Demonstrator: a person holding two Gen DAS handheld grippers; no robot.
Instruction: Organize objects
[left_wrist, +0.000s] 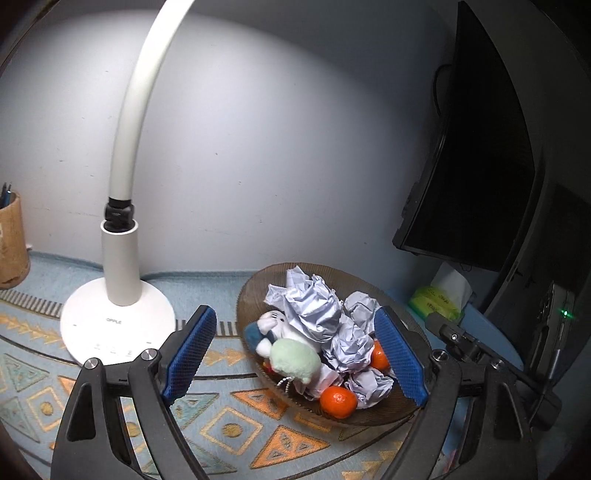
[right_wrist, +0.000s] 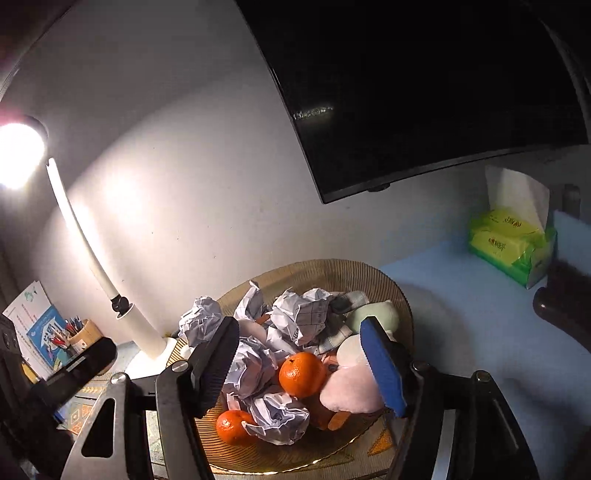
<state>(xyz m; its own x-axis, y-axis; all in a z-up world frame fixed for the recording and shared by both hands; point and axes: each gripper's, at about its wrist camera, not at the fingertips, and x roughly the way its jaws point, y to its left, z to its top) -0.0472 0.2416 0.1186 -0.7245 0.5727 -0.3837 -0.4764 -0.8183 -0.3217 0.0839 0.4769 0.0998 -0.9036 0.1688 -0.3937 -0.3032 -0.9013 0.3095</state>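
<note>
Clutter fills the ribbed glass bowl (right_wrist: 400, 295): crumpled paper balls (right_wrist: 299, 314), tangerines (right_wrist: 302, 373) and small plush toys (left_wrist: 293, 360), all heaped together on the patterned mat (left_wrist: 236, 432). Both the left gripper (left_wrist: 295, 354) and the right gripper (right_wrist: 299, 363) hover over the heap with jaws spread, holding nothing. This fits either sorting items out or having just dropped one in. Any pick would call for closing on a single item without dragging its neighbours. A desk lamp (left_wrist: 118, 314) and a tissue pack (right_wrist: 511, 243) flank the bowl.
</note>
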